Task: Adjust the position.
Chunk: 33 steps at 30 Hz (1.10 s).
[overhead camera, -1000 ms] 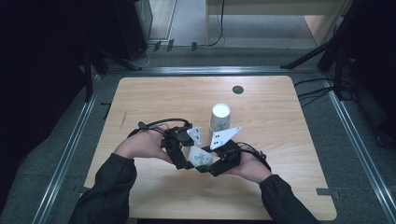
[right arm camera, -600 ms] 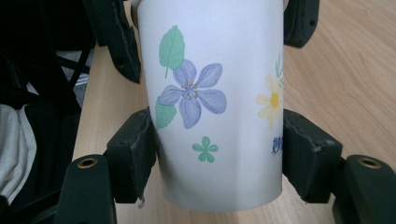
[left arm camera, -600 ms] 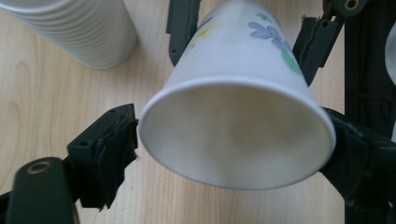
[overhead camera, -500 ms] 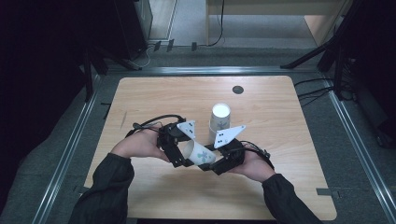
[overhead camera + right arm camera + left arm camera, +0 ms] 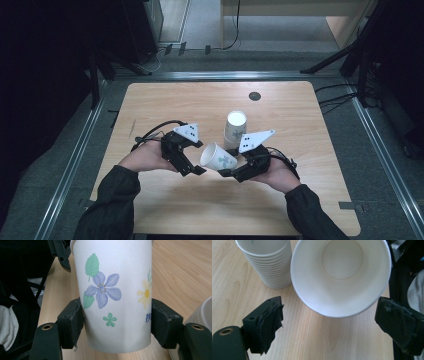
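I have a single paper cup (image 5: 218,157) clamped in my right gripper (image 5: 235,172), jaws pressed against its lower wall on either side, the flower print facing the right gripper view (image 5: 113,293); the cup lies tipped with its open mouth toward my left gripper (image 5: 192,157) and sits above the table (image 5: 165,105), just in front of the stack of cups (image 5: 234,130) it seems to belong with. My left gripper stands wide open and holds nothing, its jaws spread to either side of the cup's rim (image 5: 340,277) without touching it. As I judge it, the step is a hand-over or a two-handed steadying of the cup. To do it well I should bring the left jaws onto the wall just below the rim, close gently so the thin paper does not buckle, and only then ease the right grip, keeping clear of the stack (image 5: 268,263) so I don't topple it.
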Available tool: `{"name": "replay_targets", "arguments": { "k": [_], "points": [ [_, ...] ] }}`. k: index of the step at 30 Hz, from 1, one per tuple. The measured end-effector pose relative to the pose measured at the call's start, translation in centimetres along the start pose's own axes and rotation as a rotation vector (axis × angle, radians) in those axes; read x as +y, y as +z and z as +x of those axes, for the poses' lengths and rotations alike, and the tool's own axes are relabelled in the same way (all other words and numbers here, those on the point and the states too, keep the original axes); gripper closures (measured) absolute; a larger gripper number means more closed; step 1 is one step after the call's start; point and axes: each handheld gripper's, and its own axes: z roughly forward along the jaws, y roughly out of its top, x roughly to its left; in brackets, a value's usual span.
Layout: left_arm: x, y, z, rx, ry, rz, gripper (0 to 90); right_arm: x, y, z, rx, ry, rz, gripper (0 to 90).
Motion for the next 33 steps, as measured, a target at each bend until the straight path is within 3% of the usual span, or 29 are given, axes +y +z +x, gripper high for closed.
{"name": "replay_targets", "arguments": {
  "k": [6,10,11,18,19,33],
  "points": [
    [-1.0,-0.1,-0.1,-0.011,-0.045,-0.032,8.8,0.0,-0.6,-0.1,-0.005,0.007,-0.020,33.1],
    [-1.4,-0.2,-0.1,-0.022,-0.069,-0.076,8.8,0.0,-0.8,-0.2,0.001,0.014,-0.038,33.1],
    [-1.6,-0.2,0.0,-0.028,-0.083,-0.106,8.9,0.0,-0.9,-0.2,-0.001,0.017,-0.040,33.1],
    [-1.9,0.1,0.1,-0.042,-0.132,-0.171,8.9,0.1,-1.1,-0.3,0.004,0.017,-0.052,33.2],
    [-2.0,0.3,0.1,-0.023,-0.149,-0.177,8.9,0.1,-1.1,-0.3,0.005,0.018,-0.053,33.2],
    [-1.6,1.1,-0.3,-0.074,-0.166,-0.227,8.9,0.2,-0.6,-0.2,0.025,0.017,-0.053,33.2]
  ]
}}
